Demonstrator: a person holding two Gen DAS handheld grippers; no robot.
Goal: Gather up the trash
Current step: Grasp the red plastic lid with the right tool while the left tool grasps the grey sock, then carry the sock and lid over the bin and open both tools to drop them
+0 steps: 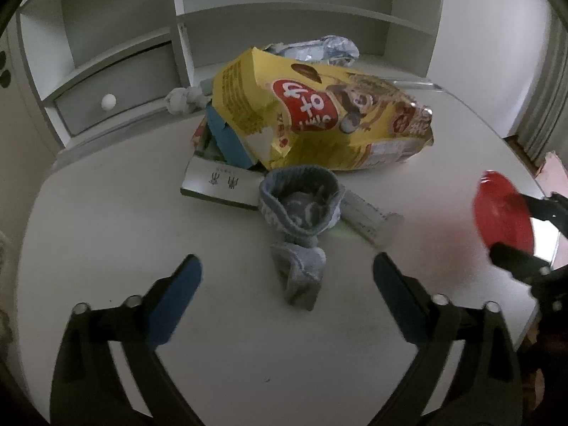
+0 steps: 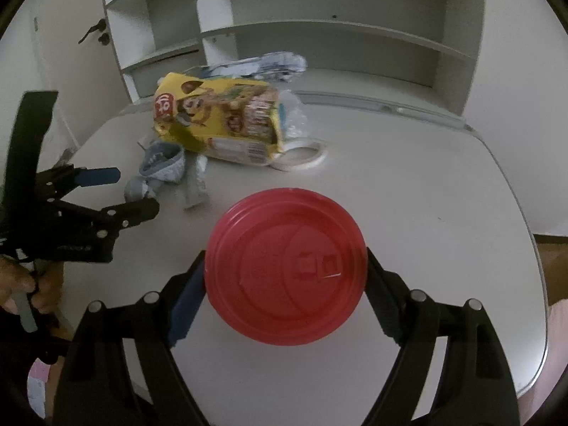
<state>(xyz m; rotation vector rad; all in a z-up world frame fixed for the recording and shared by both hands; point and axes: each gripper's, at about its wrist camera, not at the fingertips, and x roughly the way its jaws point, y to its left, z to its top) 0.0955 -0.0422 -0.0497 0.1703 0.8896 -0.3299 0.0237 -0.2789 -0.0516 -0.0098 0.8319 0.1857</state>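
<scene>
Trash lies heaped at the far middle of the white bench [image 1: 106, 234]: a torn yellow snack bag [image 1: 319, 120] on top, a crumpled silver wrapper [image 1: 319, 48] behind it, a blue carton [image 1: 227, 138] and a flat white box [image 1: 220, 184] under its near edge, a clear plastic tube [image 1: 369, 220] just beside a grey sock [image 1: 301, 213]. The right claw [image 2: 285, 277] is clenched on a red plastic lid [image 2: 285, 266], its pads pressing the rim from both sides and the disc held off the bench. The left claw [image 1: 287, 277] is released and empty, its jaws standing wide with the sock's toe end lying between them, untouched. Judging from that aim, the sock looks like the next pick, and that is the first hazard: it may not be trash at all. It also touches the tube and the box, so a closing grip could drag those along or nudge the tube toward the edge. The lid is held only by its thin rim; a tilt or a bump could pop it free. The two claws sit near each other, so a reach across could make them collide.
</scene>
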